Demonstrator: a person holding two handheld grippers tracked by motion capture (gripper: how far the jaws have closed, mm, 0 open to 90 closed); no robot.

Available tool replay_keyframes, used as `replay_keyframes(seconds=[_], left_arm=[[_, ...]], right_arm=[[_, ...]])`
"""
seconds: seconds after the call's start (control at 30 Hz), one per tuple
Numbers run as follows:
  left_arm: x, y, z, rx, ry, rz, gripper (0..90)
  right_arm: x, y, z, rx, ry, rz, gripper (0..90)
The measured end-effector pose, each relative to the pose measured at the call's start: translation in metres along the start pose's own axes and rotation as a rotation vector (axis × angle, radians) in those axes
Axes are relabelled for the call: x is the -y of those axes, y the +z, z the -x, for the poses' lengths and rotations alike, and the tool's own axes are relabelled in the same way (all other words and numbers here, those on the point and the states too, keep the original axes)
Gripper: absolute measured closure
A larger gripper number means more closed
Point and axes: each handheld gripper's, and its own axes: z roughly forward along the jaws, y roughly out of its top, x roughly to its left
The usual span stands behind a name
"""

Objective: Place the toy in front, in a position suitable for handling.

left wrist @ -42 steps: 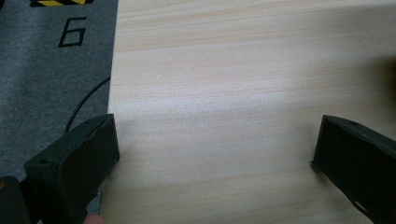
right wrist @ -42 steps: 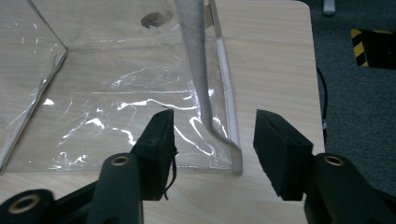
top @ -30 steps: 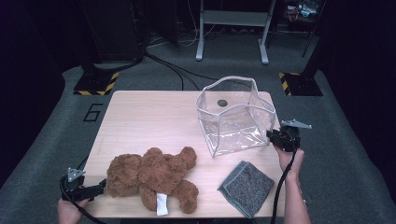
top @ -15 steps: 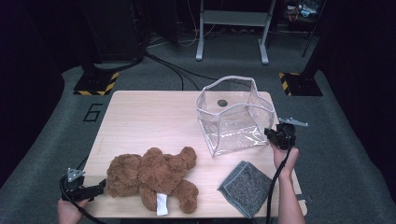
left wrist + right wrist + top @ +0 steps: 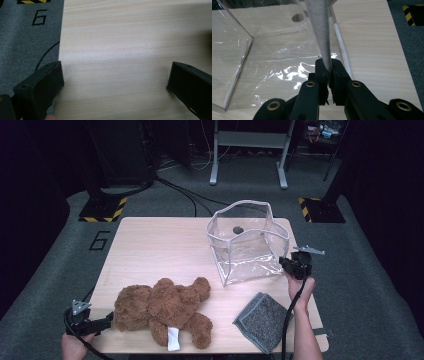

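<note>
A clear plastic bag with a pale grey rim stands open at the table's right. My right gripper is at its near right corner. In the right gripper view the bag's grey rim strip runs down between the jaws, and the right gripper is shut on it; its jaws have just been closing. A brown teddy bear lies near the front left. My left gripper points at the bear's head, open and holding nothing. The left gripper has bare wood between its jaws.
A grey felt pouch lies at the front right, beside the right forearm. The wooden table has bare room across its back left. A small dark round spot shows through the bag. Cables and stand legs lie on the carpet beyond.
My right gripper has shifted slightly left onto the bag's corner. The left gripper and the bear have stayed put.
</note>
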Motion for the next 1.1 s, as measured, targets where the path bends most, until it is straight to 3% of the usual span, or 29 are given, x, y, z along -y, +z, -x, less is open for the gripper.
replay_keyframes(seconds=[0.77, 1.1], left_arm=[[0.0, 0.0, 0.0, -0.001, 0.0, 0.004, 0.1], [0.0, 0.0, 0.0, 0.0, -0.001, 0.003, 0.1]], right_arm=[[0.0, 0.011, -0.02, -0.062, -0.084, -0.018, 85.7], [0.0, 0.014, -0.026, -0.084, -0.096, -0.024, 85.6]])
